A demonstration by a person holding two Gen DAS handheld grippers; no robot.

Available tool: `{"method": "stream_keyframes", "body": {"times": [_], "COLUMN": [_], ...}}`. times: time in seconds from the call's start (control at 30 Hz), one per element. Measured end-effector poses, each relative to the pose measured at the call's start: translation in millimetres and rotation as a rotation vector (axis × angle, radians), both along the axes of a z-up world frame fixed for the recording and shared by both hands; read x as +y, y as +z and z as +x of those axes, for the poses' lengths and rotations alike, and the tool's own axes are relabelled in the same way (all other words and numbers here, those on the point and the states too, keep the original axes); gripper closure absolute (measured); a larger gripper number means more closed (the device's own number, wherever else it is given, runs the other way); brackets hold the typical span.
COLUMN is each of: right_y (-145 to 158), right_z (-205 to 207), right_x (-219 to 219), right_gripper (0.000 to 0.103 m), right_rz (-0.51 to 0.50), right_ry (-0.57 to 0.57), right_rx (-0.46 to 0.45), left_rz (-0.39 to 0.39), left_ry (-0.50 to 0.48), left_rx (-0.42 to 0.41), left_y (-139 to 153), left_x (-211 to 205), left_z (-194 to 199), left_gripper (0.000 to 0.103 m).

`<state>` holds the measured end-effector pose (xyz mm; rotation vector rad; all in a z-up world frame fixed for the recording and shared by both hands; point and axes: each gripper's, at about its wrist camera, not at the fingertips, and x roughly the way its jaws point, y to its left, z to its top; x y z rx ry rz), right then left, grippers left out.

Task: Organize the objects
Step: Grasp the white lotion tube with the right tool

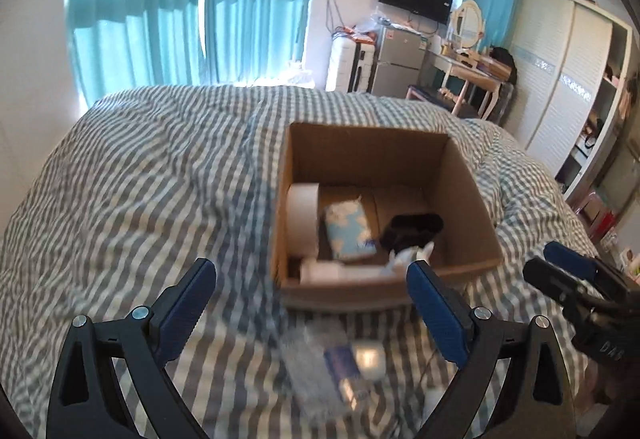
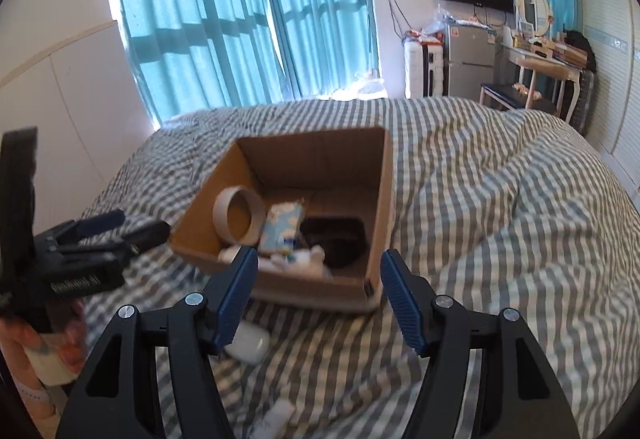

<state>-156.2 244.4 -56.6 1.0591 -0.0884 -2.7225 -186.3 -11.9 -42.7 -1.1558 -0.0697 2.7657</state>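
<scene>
Both tools angled down, spread, empty

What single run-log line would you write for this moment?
left hand-held gripper: open, empty | right hand-held gripper: open, empty | cardboard box: on striped bed, holds tape roll, tissue pack | white case: on bed, outside box

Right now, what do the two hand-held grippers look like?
Both look alike: the left hand-held gripper and the right hand-held gripper have black, cut-out frames with silver pivot bolts and two ribbed blue finger pads. The left one's body carries small white lettering, too blurred to read.
</scene>
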Motion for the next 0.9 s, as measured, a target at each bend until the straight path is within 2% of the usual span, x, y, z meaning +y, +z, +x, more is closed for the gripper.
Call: {"method": "stream_keyframes", "body": {"times": [0.07,0.17,0.27,0.37,0.57,0.63,0.67,0.7,0.9], "right_y": [-10.5,-32.2,-55.4,-78.7,-109.6,-118.4,-123.1,-127.5,-146.7], "right_z": [11.6,26.3,38.5,46.7,44.8,39.7,38.1,36.3,27.7], "right_x": [-2.3,-6.1,-18.2,-30.0,-51.1,-57.3,-59.4,-61.7,-69.5], "right_gripper": [0.039,0.039,0.039,0.039,0.039,0.046,0.055,0.058,0.064], "right_rz": [0.010,-0.007,0.017,0.054,0.145,0.162,0.162,0.165,0.197], "right_ry": [0.000,0.026,0.050,0.067,0.095,0.108,0.116,0.123,0.123], "right_rx": [-0.031,-0.101,-0.159,-0.209,-0.280,-0.311,-0.328,-0.343,-0.394], "left_rz": [-0.022,-0.015,-0.009,-0.044,-0.050,-0.041,-0.038,-0.034,-0.033], "left_ry": [0.003,-0.008,-0.007,0.015,0.051,0.052,0.050,0.047,0.045], "left_rx": [-0.039,-0.109,-0.158,-0.178,-0.174,-0.177,-0.180,-0.179,-0.188], "left_y": [-7.0,-23.1,-40.3,-57.3,-71.9,-72.4,-71.8,-71.1,-76.3], "left_x": [-1.6,-3.3,-3.4,-5.6,-16.2,-18.1,-18.4,-18.7,-21.8], "left_z": [11.7,27.1,41.8,52.0,53.8,51.6,50.8,50.1,47.7], "left_gripper": [0.004,0.004,0.004,0.004,0.004,0.004,0.004,0.004,0.004]}}
